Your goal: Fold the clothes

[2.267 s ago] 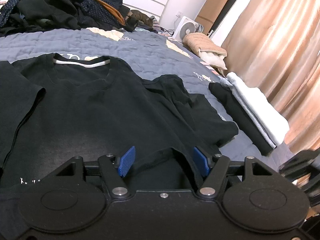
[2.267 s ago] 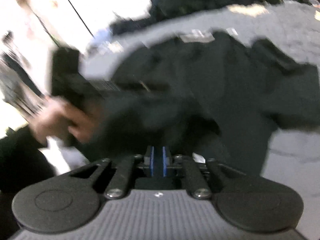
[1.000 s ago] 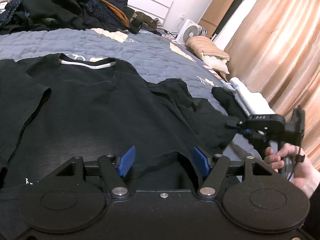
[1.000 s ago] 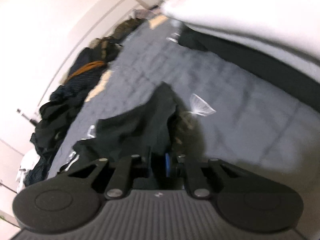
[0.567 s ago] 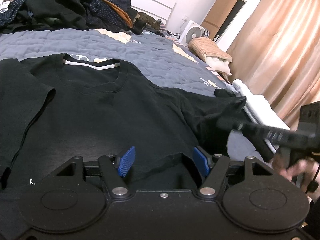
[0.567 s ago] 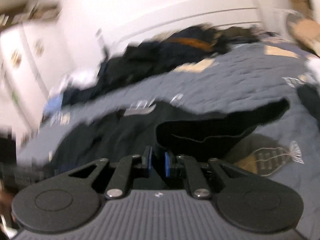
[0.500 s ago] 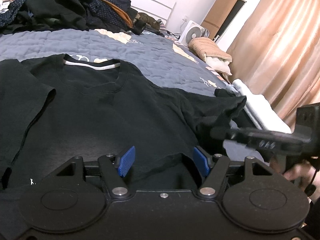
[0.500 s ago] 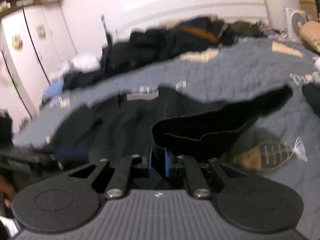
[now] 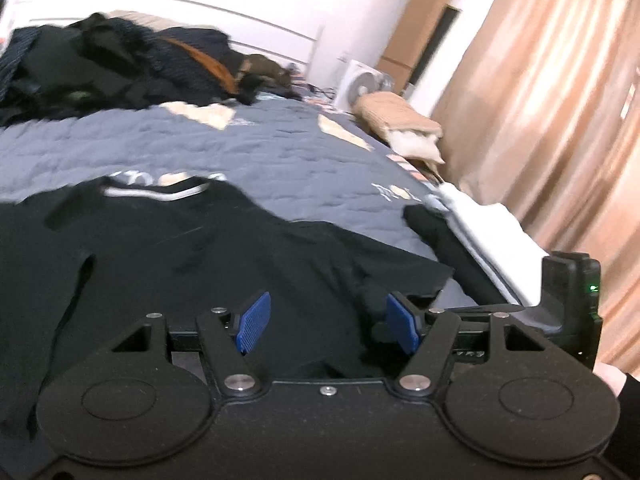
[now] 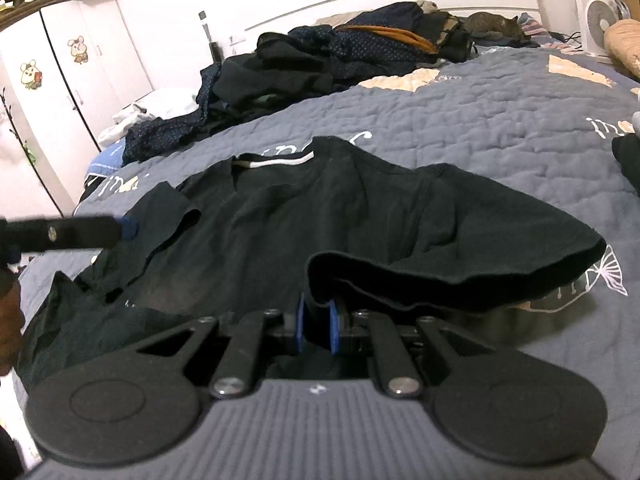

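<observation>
left wrist view: one black t-shirt is seen spread flat on the grey-blue quilt, collar away from the camera. the left gripper is held over the shirt's near part with its two blue pads set wide apart; cloth lies between them, but neither pad is seen pressing on it. one heap of dark clothes is piled at the headboard. two folded garments, one black and one white, are laid side by side at the quilt's right edge. one white fan and one curtain are seen beyond.

right wrist view: the right gripper is clamped on the hem of the same black t-shirt, and a fold of cloth is lifted off the quilt. the left gripper is seen blurred at the left edge. the heap of dark clothes and two wardrobe doors with cartoon stickers are seen behind.
</observation>
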